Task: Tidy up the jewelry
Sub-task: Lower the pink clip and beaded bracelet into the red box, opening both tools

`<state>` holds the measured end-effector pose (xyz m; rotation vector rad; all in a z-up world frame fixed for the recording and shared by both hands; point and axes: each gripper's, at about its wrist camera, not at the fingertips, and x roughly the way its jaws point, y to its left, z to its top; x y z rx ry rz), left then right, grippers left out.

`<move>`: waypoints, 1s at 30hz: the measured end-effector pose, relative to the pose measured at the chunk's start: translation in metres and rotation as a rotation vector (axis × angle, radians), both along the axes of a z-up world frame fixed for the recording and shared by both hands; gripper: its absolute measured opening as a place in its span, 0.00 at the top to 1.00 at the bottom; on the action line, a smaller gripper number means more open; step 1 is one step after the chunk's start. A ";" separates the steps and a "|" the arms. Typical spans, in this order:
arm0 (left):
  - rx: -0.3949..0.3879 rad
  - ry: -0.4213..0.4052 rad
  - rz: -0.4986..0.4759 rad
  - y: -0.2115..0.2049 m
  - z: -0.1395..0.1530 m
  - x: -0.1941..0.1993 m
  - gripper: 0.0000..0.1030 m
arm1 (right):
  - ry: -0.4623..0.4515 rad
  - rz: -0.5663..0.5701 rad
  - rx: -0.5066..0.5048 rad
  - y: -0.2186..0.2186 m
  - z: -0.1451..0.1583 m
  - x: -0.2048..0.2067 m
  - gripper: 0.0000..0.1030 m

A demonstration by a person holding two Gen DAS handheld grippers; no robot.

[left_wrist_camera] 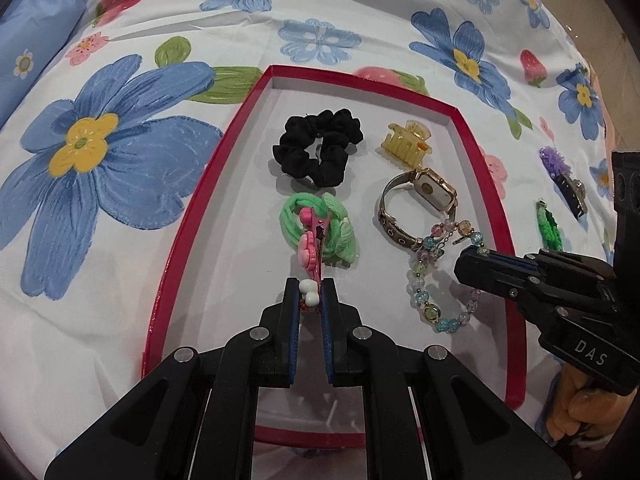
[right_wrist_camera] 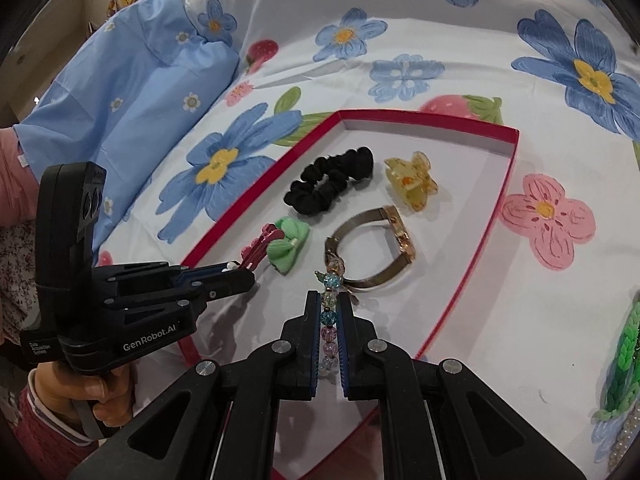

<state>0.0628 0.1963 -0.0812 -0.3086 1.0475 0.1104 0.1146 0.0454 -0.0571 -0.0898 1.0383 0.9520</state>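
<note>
Blue pads line both tools, and each tool is closed on an item over the red-rimmed tray (left_wrist_camera: 486, 148).

1. Left tool (left_wrist_camera: 311, 294): jaws nearly together, clamped on the tail of a pink flower hair clip (left_wrist_camera: 310, 246). The clip's free end overlaps the green hair tie (left_wrist_camera: 340, 236) lying in the tray; whether the two touch cannot be told.
2. Right tool (right_wrist_camera: 330, 320): jaws nearly together, clamped on a strand of the beaded bracelet (right_wrist_camera: 330, 300). In the left wrist view the rest of the bracelet loops down onto the tray floor, just beside the band of the gold watch (left_wrist_camera: 434, 190).

Tray contents already in place: black scrunchie (left_wrist_camera: 316, 146) and yellow claw clip (left_wrist_camera: 406, 144) along the far row, green hair tie and gold watch in the near row.

Remaining items: a purple hair accessory (left_wrist_camera: 558, 168) and a green braided piece (left_wrist_camera: 549, 226) lie on the floral bedsheet (left_wrist_camera: 100, 160) outside the tray's right rim; a pearl strand (right_wrist_camera: 626, 436) shows at the edge of the right wrist view.

Assessment: the task appears more than half complete. Both held items need release inside the tray, then the outside pieces need collection.
</note>
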 end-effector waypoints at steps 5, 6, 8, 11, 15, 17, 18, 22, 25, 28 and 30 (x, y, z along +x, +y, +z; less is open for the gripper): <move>-0.004 0.013 0.005 0.001 -0.003 0.001 0.92 | -0.001 0.006 -0.021 0.002 -0.003 0.000 0.93; -0.005 0.015 0.006 0.002 -0.003 0.001 0.92 | -0.003 0.006 -0.023 0.002 -0.003 0.000 0.93; -0.002 0.017 0.010 0.002 -0.003 0.002 0.91 | -0.005 0.008 -0.026 0.003 -0.003 -0.001 0.92; -0.004 0.017 0.016 0.003 -0.002 0.001 0.88 | -0.004 0.010 -0.025 0.003 -0.002 -0.001 0.90; -0.003 0.016 0.028 0.005 -0.001 0.000 0.79 | -0.004 0.006 -0.028 0.002 -0.002 -0.001 0.89; -0.003 0.016 0.030 0.006 -0.001 -0.001 0.79 | -0.006 0.002 -0.028 0.001 -0.001 -0.001 0.88; -0.004 0.017 0.030 0.006 -0.002 0.000 0.79 | -0.007 0.000 -0.028 0.001 -0.001 -0.001 0.88; -0.003 0.020 0.035 0.006 -0.001 -0.001 0.79 | -0.005 -0.006 -0.027 -0.001 0.000 -0.002 0.87; -0.002 0.014 0.042 0.006 0.001 -0.004 0.75 | -0.002 -0.011 -0.017 -0.005 0.002 -0.002 0.84; -0.001 0.006 0.054 0.007 0.005 -0.007 0.69 | -0.005 -0.017 -0.003 -0.010 0.007 -0.004 0.78; -0.003 0.005 0.060 0.007 0.007 -0.009 0.69 | -0.007 -0.023 0.009 -0.014 0.010 -0.005 0.73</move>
